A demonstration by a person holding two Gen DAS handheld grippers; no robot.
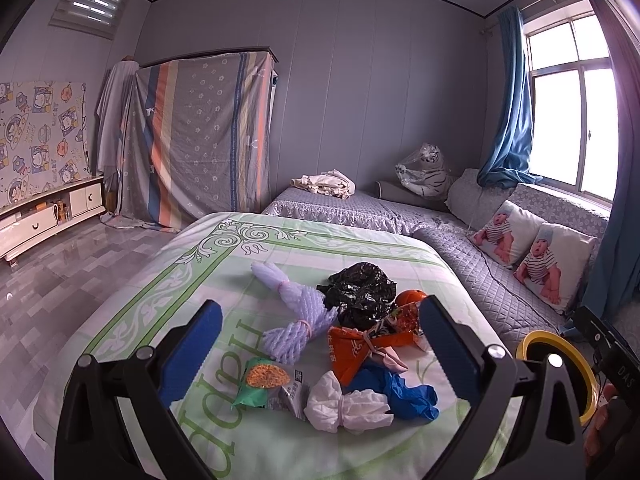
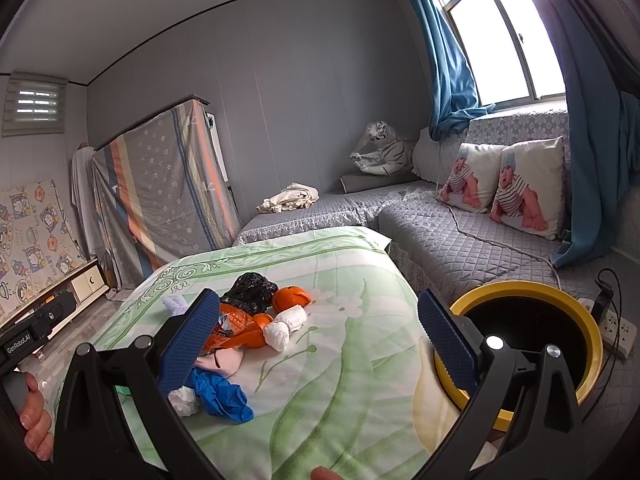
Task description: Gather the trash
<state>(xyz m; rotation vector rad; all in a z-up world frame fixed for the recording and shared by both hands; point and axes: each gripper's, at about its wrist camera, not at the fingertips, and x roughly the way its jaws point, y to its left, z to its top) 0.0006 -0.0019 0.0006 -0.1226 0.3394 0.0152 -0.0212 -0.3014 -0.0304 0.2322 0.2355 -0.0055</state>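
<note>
A heap of trash lies on the green floral bedsheet (image 1: 280, 248): a purple foam net (image 1: 298, 320), a black plastic bag (image 1: 360, 294), an orange snack wrapper (image 1: 360, 346), a blue glove (image 1: 408, 394), a white wad (image 1: 344, 402), a green packet (image 1: 260, 384) and orange peel (image 2: 291, 298). My left gripper (image 1: 320, 348) is open and empty, hovering over the heap. My right gripper (image 2: 318, 338) is open and empty, right of the heap. A yellow-rimmed black bin (image 2: 528, 336) stands at the bed's right side, also in the left wrist view (image 1: 560, 372).
A grey quilted sofa (image 2: 460, 236) with two baby-print pillows (image 2: 524, 188) and a toy tiger (image 2: 380, 152) runs along the right. A power strip (image 2: 616, 328) and cables lie beside the bin. A covered wardrobe (image 1: 200, 136) and low cabinet (image 1: 44, 216) stand left.
</note>
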